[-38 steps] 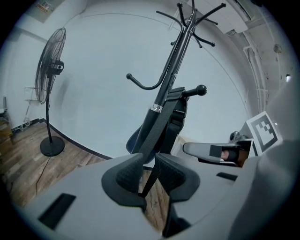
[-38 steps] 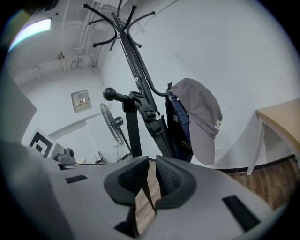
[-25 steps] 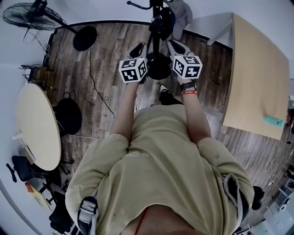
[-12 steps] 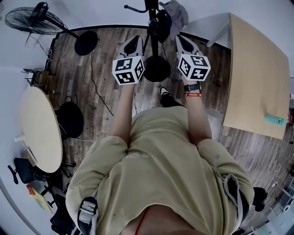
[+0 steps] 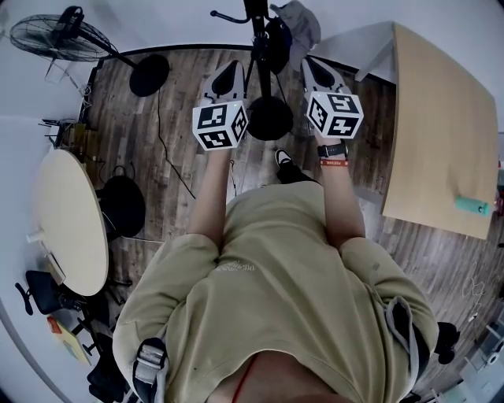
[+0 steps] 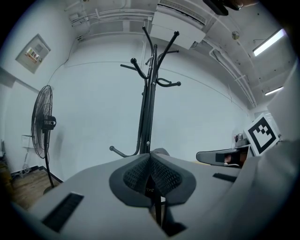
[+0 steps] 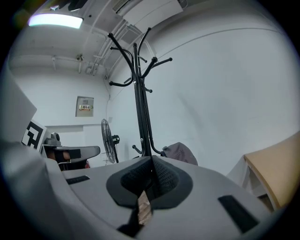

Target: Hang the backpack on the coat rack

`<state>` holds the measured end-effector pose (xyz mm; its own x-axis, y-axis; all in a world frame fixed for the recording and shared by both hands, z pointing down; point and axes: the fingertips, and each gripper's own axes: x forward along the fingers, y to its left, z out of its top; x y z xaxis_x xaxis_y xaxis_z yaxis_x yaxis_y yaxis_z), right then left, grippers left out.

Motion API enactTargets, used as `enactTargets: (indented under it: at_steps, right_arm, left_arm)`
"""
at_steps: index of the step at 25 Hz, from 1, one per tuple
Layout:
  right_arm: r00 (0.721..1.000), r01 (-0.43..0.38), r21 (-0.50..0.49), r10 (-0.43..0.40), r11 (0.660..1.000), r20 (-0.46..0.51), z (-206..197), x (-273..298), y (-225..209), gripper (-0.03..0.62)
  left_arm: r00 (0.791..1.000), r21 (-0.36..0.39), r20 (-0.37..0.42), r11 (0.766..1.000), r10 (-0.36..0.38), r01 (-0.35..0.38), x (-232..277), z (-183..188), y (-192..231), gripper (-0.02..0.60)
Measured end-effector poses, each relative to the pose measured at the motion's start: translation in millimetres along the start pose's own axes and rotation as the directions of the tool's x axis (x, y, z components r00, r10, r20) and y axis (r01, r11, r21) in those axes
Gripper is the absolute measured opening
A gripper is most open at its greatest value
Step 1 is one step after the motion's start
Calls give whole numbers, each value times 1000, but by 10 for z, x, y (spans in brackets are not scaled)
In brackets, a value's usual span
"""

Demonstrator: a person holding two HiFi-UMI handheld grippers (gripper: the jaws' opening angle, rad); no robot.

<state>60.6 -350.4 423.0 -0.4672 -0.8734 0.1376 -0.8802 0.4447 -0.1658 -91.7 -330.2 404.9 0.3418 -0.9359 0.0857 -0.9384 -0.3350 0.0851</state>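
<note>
A black coat rack [image 5: 258,31] [image 6: 146,103] [image 7: 140,108] stands straight ahead on a round base [image 5: 270,118]. A grey and dark bundle that looks like the backpack [image 5: 298,24] [image 7: 182,152] hangs low on the pole's right side, mostly hidden in the left gripper view. My left gripper [image 5: 227,72] [image 6: 150,157] is shut with nothing in it, to the left of the pole. The right gripper [image 5: 313,69] [image 7: 151,161] is also shut and empty, to the right of the pole. Neither touches the rack.
A standing fan [image 5: 55,31] [image 6: 42,126] [image 7: 108,140] is at the far left, its cable across the wood floor. A round table [image 5: 71,220] and a black bag [image 5: 122,206] lie left. A wooden table [image 5: 441,126] [image 7: 276,168] with a green bottle [image 5: 471,206] is right.
Both grippers have drawn apart and lifted a little from the rack's base area; their fingers now show on either side of the pole. The rack and the bundle have not moved.
</note>
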Motion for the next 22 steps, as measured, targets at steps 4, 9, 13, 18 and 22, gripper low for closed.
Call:
enactTargets:
  at_steps: [4,9,13,18,22]
  right_arm:
    - [1000,-9,-2,9,1000,0,22,60,-8,15]
    - [999,-32,6,32,999,-22,-30,191,8,15]
    - [998,-49,10,49,999,-42,-123,305,34,15]
    - [995,-66,13,67,998,-76,-265,502,-22,15]
    - [990,-63,6,63,998,-125,-466,709,-126,15]
  left_arm:
    - [1000,-6,3,1000,-7,7,41,15,8,25]
    - [1000,-41,4,999,-11,12,124,5,42,25]
    - [1000,-32,-18,999,-9,9,200,-103,92,25]
    - [998,-32,-58,999,8,-10,351,-335,197,25]
    - [995,-47,-102,999,22,-27,517,-590,334,25]
